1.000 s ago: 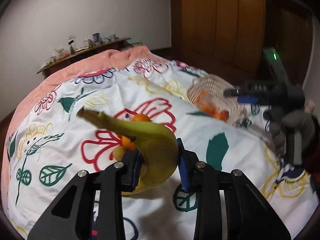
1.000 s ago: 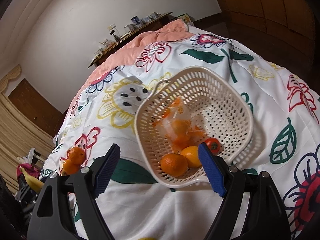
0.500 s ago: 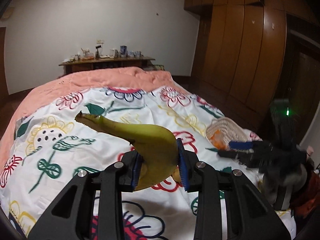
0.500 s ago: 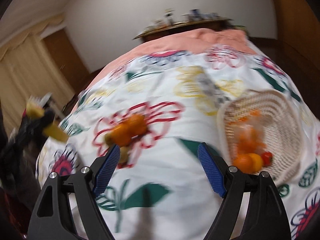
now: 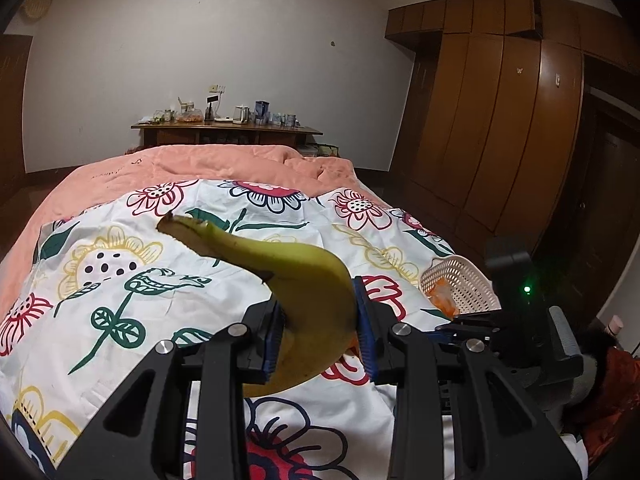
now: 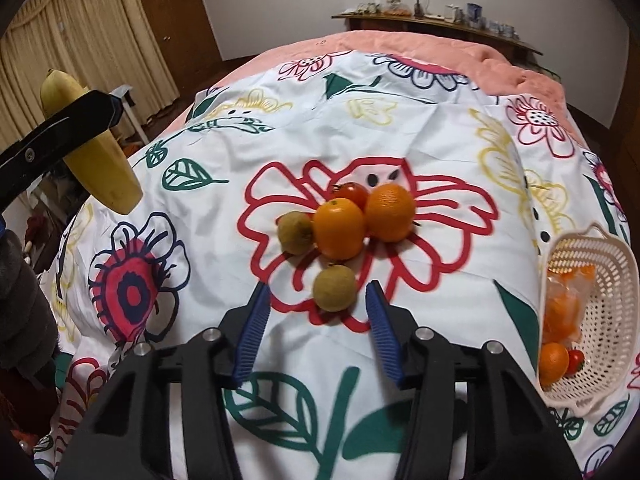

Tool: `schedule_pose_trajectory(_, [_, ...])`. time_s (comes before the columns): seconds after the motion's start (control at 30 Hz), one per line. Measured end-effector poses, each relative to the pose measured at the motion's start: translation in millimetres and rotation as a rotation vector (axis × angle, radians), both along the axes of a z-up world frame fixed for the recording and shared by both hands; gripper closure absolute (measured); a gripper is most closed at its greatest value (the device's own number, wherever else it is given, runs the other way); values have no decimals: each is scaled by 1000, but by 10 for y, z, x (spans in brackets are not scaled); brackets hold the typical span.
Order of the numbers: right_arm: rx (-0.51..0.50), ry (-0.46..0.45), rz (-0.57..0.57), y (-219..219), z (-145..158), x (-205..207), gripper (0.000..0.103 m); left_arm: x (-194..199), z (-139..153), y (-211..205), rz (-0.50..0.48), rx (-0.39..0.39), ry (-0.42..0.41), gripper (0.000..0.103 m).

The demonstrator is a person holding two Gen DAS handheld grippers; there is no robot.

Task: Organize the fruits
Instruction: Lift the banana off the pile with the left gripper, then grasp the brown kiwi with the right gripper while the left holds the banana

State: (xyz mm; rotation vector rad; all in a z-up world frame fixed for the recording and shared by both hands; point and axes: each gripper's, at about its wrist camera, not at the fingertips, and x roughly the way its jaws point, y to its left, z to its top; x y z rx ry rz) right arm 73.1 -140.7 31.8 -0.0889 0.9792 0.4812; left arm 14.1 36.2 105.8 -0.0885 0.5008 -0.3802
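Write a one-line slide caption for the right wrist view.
Right hand-held gripper closing above a small brownish fruit beside two oranges on the floral bedspread.

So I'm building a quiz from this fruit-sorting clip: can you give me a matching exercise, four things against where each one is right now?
Things:
1. banana
2. brownish-green fruit
3. small tomato
4. bag of orange pieces

Places:
A. loose in the white basket, beside an orange
B. clamped in the left tongs
C. lying in the basket against its wall
D. on the quilt just ahead of the closing right tongs, not yet between them

Pairs: 1-B, 2-D, 3-A, 4-C
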Motion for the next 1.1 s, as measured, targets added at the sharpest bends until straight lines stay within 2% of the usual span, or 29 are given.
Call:
schedule_pose_trajectory(0.07, [-4,15,8,49,-24,41,60,-5,-6,-4,0,-2,5,70])
schedule_pose_trajectory(0.4, [-48,72,-42,56,-134,191,61,-15,-10,-57,-17,-5,8,70])
schedule_pose_trajectory(0.53, [-51,122,-30,72,-200,261,65,-17,-9,-65,-18,-5,6,70])
schedule_pose_trajectory(0.67, [-61,119,-27,85,-205,294,76,-15,-10,-63,-20,-12,8,70])
schedule_pose_trajectory(1.1, [11,66,-62,-105,-30,167,76,-5,1,-78,-20,-18,10,70])
